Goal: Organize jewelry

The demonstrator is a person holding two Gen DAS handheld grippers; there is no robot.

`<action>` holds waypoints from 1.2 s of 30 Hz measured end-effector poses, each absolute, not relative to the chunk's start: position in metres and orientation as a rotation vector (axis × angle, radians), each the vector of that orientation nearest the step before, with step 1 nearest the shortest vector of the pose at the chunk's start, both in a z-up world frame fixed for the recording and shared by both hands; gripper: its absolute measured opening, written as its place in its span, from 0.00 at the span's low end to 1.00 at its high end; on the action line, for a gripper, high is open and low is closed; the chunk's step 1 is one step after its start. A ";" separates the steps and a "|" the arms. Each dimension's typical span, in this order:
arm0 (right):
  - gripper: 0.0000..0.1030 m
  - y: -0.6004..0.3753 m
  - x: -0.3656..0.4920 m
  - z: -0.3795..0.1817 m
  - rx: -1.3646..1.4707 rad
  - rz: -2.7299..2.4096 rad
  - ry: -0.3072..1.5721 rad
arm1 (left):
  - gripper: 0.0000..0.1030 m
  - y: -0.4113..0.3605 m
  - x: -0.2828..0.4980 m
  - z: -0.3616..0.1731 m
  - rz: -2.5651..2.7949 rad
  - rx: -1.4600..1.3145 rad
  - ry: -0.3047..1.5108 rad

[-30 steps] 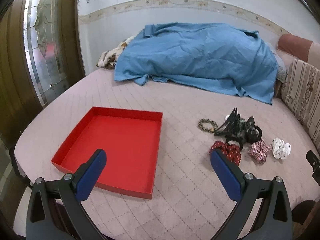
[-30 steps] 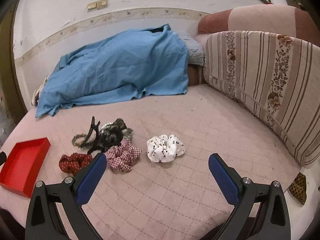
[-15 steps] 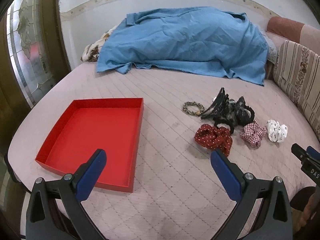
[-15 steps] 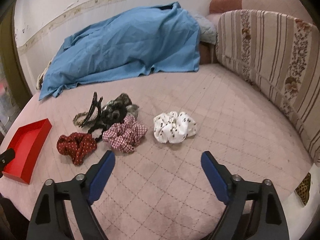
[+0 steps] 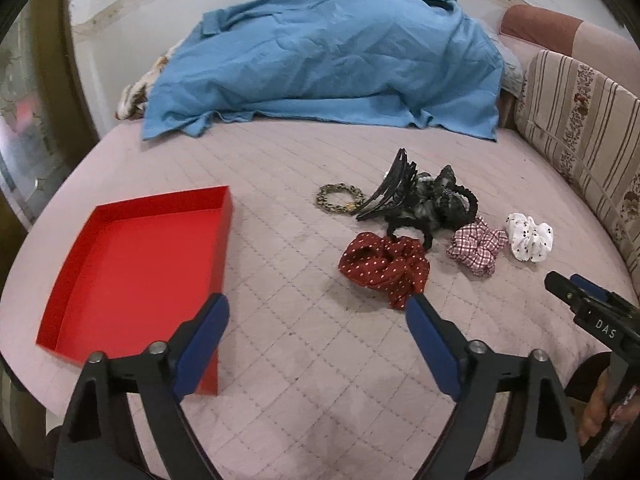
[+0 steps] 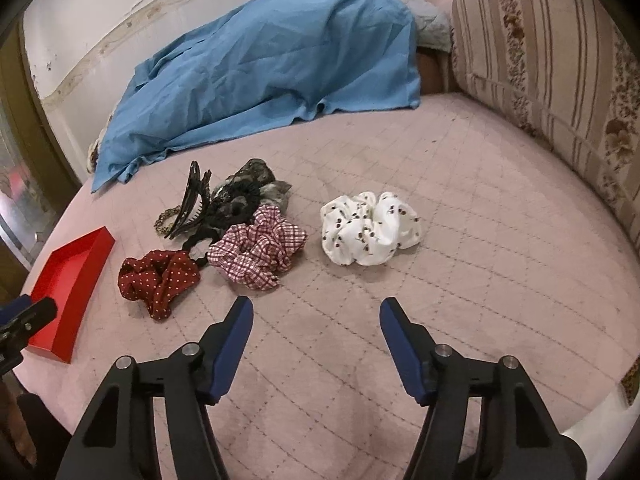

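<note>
An empty red tray lies on the pink quilted bed at the left; it also shows in the right wrist view. To its right lie a dark red dotted scrunchie, a red checked scrunchie, a white spotted scrunchie, a black claw clip on dark hair ties and a leopard-print band. My left gripper is open and empty, just short of the dark red scrunchie. My right gripper is open and empty, short of the checked and white scrunchies.
A blue blanket covers a heap at the back of the bed by the wall. Striped floral cushions line the right side. The bed's front edge runs close under both grippers. A glass door stands at the left.
Both grippers have moved forward and down toward the hair accessories, which now look larger and nearer. The right gripper's jaws have narrowed somewhat. Nothing on the bed has moved.
</note>
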State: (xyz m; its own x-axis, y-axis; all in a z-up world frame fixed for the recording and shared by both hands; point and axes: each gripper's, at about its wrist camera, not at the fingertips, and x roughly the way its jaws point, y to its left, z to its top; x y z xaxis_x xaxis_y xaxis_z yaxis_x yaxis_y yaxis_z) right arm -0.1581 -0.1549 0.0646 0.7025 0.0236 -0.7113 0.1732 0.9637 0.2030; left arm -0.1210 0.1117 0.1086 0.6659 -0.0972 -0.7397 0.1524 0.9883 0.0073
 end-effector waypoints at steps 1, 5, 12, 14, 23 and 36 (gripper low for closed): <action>0.68 -0.156 -0.155 0.064 0.274 -0.076 0.793 | 0.85 0.111 -0.117 0.109 -0.143 0.064 0.836; 0.68 -0.160 -0.138 0.060 0.328 -0.027 0.815 | 0.85 0.108 -0.094 0.106 -0.155 0.034 0.867; 0.63 -0.153 -0.102 0.050 0.349 0.034 0.854 | 0.85 0.094 -0.054 0.081 -0.178 0.037 0.947; 0.63 -0.150 -0.091 0.048 0.346 0.043 0.857 | 0.85 0.089 -0.044 0.070 -0.200 0.033 0.970; 0.63 -0.151 -0.063 0.037 0.349 0.029 0.852 | 0.85 0.074 -0.014 0.041 -0.240 0.047 1.032; 0.46 -0.145 -0.043 0.021 0.350 0.059 0.896 | 0.33 0.070 -0.007 0.023 -0.253 0.038 1.076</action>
State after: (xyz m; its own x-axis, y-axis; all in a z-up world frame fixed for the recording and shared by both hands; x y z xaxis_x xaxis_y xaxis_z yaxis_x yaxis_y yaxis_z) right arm -0.0426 -0.1451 0.0212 0.6271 0.1951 -0.7541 0.0947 0.9418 0.3225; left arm -0.0067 0.0697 0.0234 0.4493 -0.1860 -0.8738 0.2230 0.9705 -0.0919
